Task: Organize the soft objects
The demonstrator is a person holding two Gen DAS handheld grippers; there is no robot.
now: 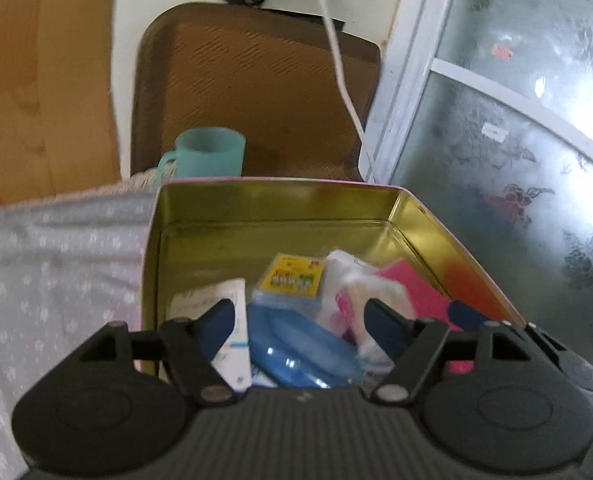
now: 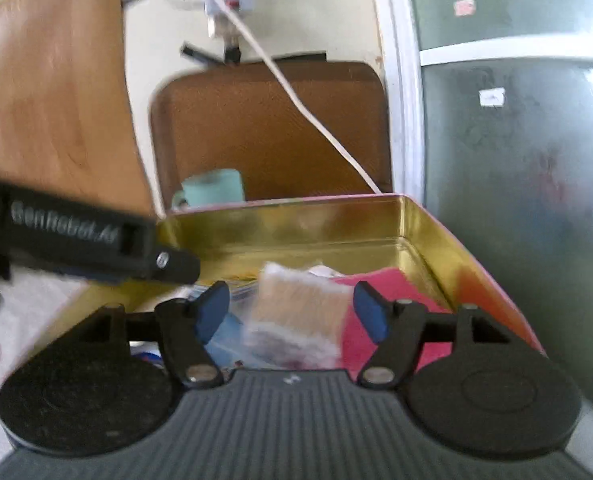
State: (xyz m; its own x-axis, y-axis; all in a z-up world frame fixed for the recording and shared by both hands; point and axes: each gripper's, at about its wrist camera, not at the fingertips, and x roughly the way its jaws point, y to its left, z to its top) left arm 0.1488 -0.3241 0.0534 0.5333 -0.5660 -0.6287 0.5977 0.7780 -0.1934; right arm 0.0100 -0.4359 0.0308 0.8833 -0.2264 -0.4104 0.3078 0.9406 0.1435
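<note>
We see both claws hovering over an open tin (image 1: 280, 200). The right claw (image 2: 292, 312), half open and empty, frames a clear packet (image 2: 296, 320); the left claw (image 1: 300, 320), likewise empty, sits above a blue pouch (image 1: 296, 352).

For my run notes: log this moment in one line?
left gripper open | right gripper open | both above tin | nothing held

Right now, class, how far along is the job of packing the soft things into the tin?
Done: several soft packets lie in the gold-lined tin, among them a pink pack and a blue pouch. In hand: nothing; left gripper and right gripper both stand open. Left: unclear; no loose items show outside.
</note>
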